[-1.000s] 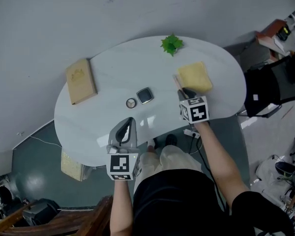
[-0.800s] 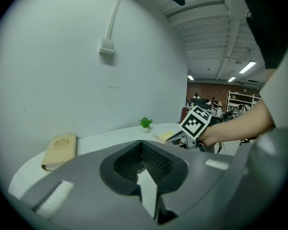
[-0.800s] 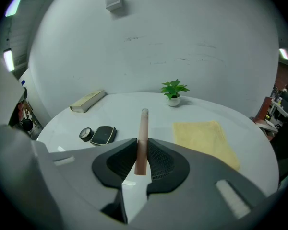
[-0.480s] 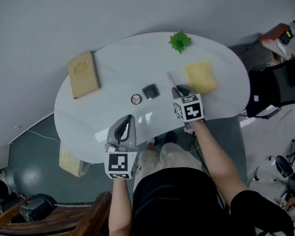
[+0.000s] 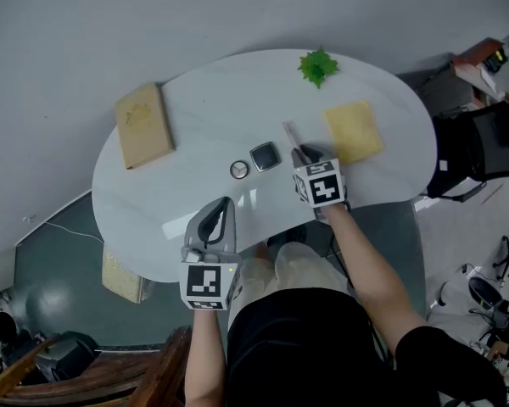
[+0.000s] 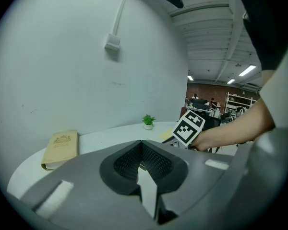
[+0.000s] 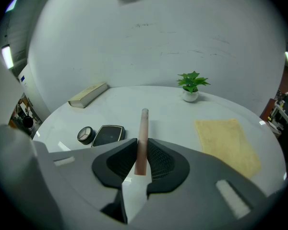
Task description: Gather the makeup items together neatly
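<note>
The right claw (image 7: 141, 150) is clamped on a slim pink stick (image 7: 143, 128), most likely a makeup pencil or a lip product. Its pads press the stick's near end from both sides, and the rest of the stick juts out ahead. The stick's long axis runs along the line the claw points, away from the person and slanting down toward the white surface (image 5: 212, 108).

The coming move turns on what lies to the left of the stick. A dark square compact (image 5: 265, 156) sits just beside the right claw's tip, and a round compact (image 5: 239, 170) lies close against its far side. Both rest flat near the middle of the surface. Setting the stick down next to them would likely take a short carry leftward and a lowering, ideally with the stick parallel to the square compact's edge. The right claw is the natural one for this, since it holds the item and is the claw nearer the square compact.

The left claw (image 5: 223, 203) hovers over the near edge with its jaws closed together and nothing between them.

A yellow cloth (image 5: 354, 131) lies to the right of the stick, a book (image 5: 142, 125) at the far left and a small plant (image 5: 319, 64) at the far rim, all well apart from the compacts.

The head view lays out this spacing, but the marker cube covers the grip there. Only the right gripper view shows the pads biting on the stick. The left gripper view shows the book, the plant and the right hand, but its own jaws block the compacts.
</note>
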Motion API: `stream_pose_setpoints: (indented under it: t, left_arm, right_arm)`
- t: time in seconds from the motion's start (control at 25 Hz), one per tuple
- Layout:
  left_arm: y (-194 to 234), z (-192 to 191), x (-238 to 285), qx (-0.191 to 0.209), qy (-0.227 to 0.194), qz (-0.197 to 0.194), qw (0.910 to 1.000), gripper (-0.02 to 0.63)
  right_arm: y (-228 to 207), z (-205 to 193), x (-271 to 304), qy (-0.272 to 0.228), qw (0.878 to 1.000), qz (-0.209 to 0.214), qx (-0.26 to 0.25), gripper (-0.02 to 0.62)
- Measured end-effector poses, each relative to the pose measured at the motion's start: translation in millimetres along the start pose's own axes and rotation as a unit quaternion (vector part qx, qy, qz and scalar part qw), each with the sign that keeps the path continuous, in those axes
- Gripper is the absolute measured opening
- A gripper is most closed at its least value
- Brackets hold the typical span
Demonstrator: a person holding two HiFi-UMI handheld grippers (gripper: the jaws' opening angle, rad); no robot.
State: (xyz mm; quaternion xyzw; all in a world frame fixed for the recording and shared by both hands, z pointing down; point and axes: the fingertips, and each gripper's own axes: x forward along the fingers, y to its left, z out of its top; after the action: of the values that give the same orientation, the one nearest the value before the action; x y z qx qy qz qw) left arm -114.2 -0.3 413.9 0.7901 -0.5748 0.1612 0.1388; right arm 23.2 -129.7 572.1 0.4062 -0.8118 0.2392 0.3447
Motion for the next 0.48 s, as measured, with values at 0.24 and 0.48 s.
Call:
stream_pose_setpoints:
  t: [0.24, 0.48]
  left_arm:
    - [9.4, -2.9, 4.2, 0.0, 0.006, -0.006, 1.0, -0.002]
    - [12.9, -3.8, 9.8, 0.0, 0.011, -0.011, 0.9999, -0.002]
  right_arm:
    - [3.7, -3.4, 9.8, 0.014, 1.0, -0.001, 0.0, 0.075]
    - [2.4, -9.3, 19.8, 0.027, 1.0, -0.005, 0.0, 0.075]
